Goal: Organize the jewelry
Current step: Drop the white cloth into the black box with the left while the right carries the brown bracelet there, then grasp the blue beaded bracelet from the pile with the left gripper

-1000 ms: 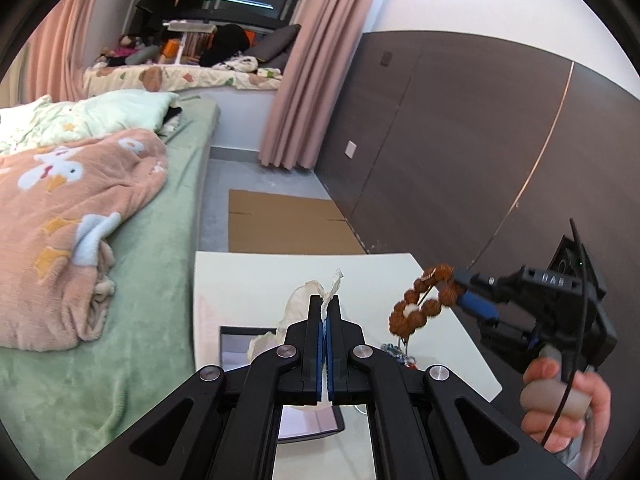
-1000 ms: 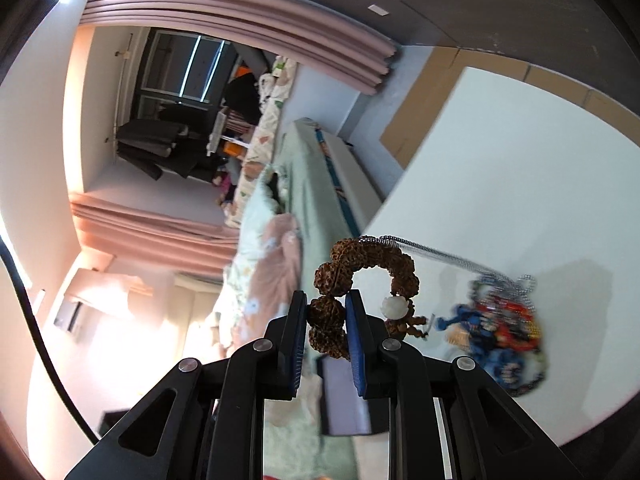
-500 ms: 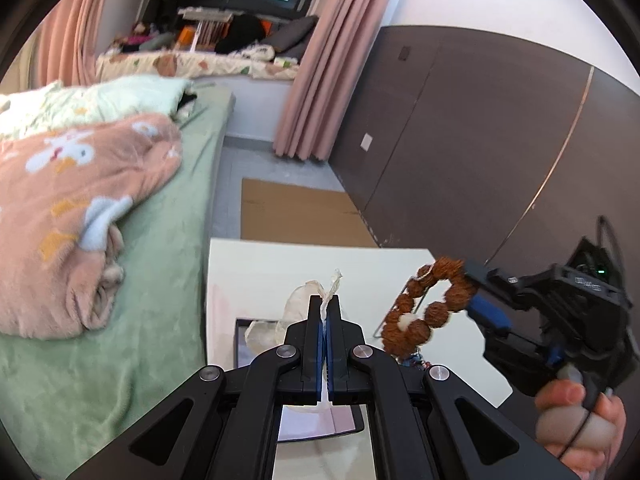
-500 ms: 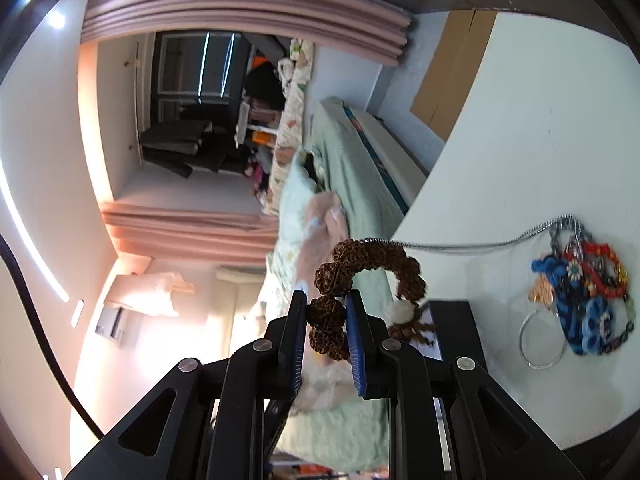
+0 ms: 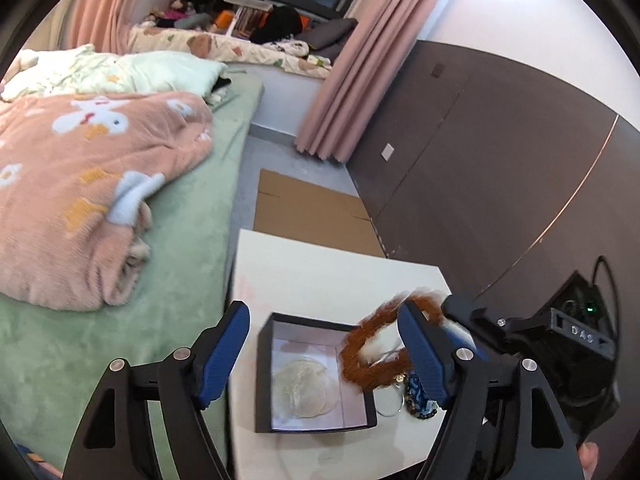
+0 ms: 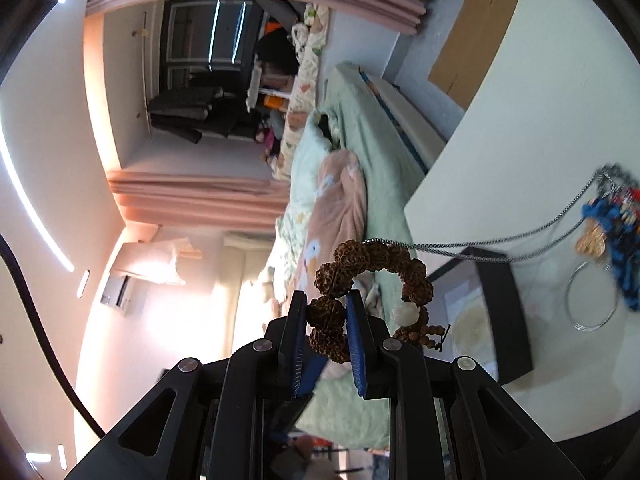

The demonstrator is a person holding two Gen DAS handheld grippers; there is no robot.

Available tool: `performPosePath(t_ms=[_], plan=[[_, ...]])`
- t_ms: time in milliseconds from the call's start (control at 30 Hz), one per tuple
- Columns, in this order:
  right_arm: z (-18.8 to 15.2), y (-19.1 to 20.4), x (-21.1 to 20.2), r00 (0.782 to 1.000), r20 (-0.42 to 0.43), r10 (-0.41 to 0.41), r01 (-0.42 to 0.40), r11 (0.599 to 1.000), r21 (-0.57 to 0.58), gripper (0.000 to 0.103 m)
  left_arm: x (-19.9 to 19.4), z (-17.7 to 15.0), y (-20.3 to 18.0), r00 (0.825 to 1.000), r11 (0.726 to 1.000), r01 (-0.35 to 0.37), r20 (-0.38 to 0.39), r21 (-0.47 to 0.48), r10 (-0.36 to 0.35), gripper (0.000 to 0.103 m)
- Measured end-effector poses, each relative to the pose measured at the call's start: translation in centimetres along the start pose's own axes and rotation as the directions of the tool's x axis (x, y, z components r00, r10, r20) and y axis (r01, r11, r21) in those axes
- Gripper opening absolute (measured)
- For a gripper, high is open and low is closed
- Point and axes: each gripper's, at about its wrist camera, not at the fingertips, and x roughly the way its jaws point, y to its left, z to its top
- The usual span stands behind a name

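The right gripper (image 6: 326,330) holds the bracelet (image 6: 372,280) beside the box (image 5: 316,372); the left gripper (image 5: 324,356), just opened, is empty. Next: lower the bracelet inside, release.

Brown seed-bead bracelet (image 6: 372,276) w/ one white bead, hanging in air over black box (image 5: 264,376). Box open, pale lining, sheer cream pouch (image 5: 304,390) flat inside. Rest of jewelry (image 6: 608,232) piled just beside box: blue beads, silver chain, thin bangle.

Home bedroom, bed (image 5: 192,280) with pink duck blanket (image 5: 80,184), pink curtains (image 5: 360,60), pillow (image 5: 152,70)
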Motion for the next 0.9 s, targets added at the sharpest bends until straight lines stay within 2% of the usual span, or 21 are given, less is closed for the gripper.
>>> performPosePath(t_ms=[33,100,167,367,600,900], plan=[[0.0,0.2,0.5,1.0,-0.025,-0.007,0.007,1.0,-0.001,0.035,-0.3,0.1,-0.1,1.0,1.0,-0.003,0.006,0.002,0.003,0.077],[-0.2,0.6,1.0,0.999,-0.046,0.015,-0.016,1.0,-0.009,0.066,-1.1,0.3,0.0,1.0,1.0,-0.003,0.021,0.006,0.003,0.077],[-0.2,1.0,0.2,1.0,-0.018,0.003,-0.004,0.999,-0.033,0.072,-1.6,0.4,-0.2,1.0,1.0,0.001,0.03,0.009,-0.001,0.077],[0.6,1.1,-4.1,0.996,0.047,-0.078,0.08,0.997,-0.025,0.074,-1.9,-0.1,-1.2,0.999,1.0,0.027,0.033,0.012,-0.028,0.077],[0.3,0.9,-9.9,0.97,0.107,-0.217,0.217,0.976,0.011,0.074,-1.3,-1.1,-3.5,0.998,0.997,0.055,0.007,0.049,-0.056,0.077],[0.9,-0.4,-15.9,0.946,0.189,-0.264,0.253,0.964,0.079,0.074,0.8,-2.4,-7.1,0.996,0.988,0.077,-0.061,0.131,-0.069,0.077]])
